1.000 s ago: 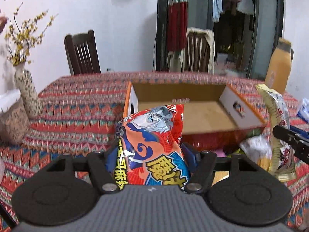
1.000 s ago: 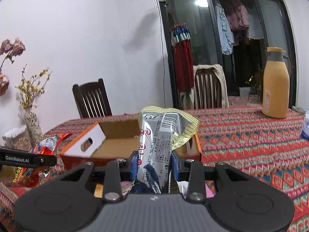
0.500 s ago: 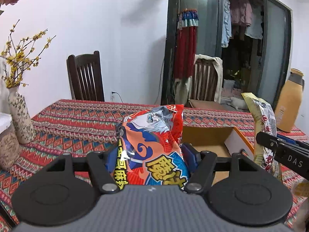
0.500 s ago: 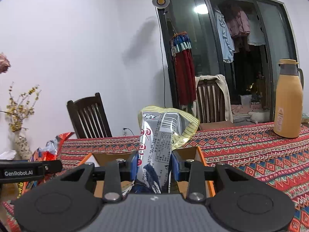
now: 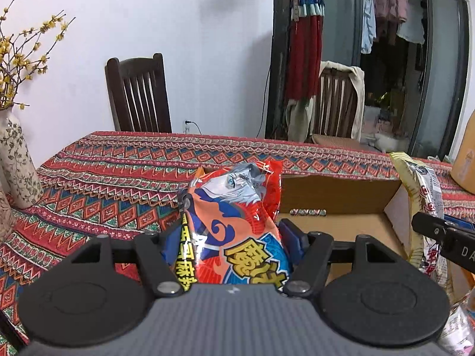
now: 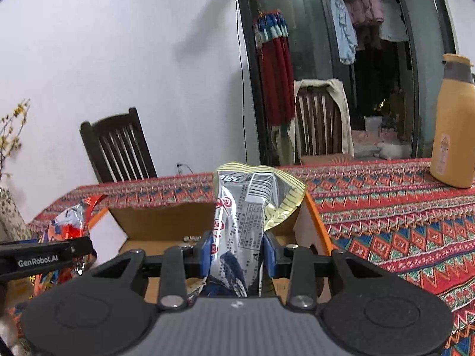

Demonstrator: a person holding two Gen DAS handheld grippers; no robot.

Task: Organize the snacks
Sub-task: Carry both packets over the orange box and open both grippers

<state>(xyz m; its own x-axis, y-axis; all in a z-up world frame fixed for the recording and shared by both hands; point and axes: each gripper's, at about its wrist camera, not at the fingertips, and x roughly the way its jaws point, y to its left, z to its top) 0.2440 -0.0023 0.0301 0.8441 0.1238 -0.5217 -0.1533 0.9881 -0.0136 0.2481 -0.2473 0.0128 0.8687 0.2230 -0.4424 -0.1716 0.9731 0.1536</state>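
Note:
My left gripper (image 5: pixel 234 237) is shut on an orange and blue snack bag (image 5: pixel 237 222) and holds it upright in front of the open cardboard box (image 5: pixel 341 225). My right gripper (image 6: pixel 237 252) is shut on a silver and yellow snack packet (image 6: pixel 243 216), held upright over the near part of the box (image 6: pixel 166 222). That packet shows at the right edge of the left wrist view (image 5: pixel 427 190), and the orange bag shows at the left of the right wrist view (image 6: pixel 68 225). The box floor looks bare.
A patterned tablecloth (image 5: pixel 124 172) covers the table. A flower vase (image 5: pixel 14 166) stands at the left. A tan thermos (image 6: pixel 454 130) stands at the far right. Two wooden chairs (image 5: pixel 136 95) stand behind the table. Loose wrappers (image 5: pixel 457 329) lie at the lower right.
Both grippers tilted up and then dipped back down toward the box, each keeping its snack. The box now fills more of both views.

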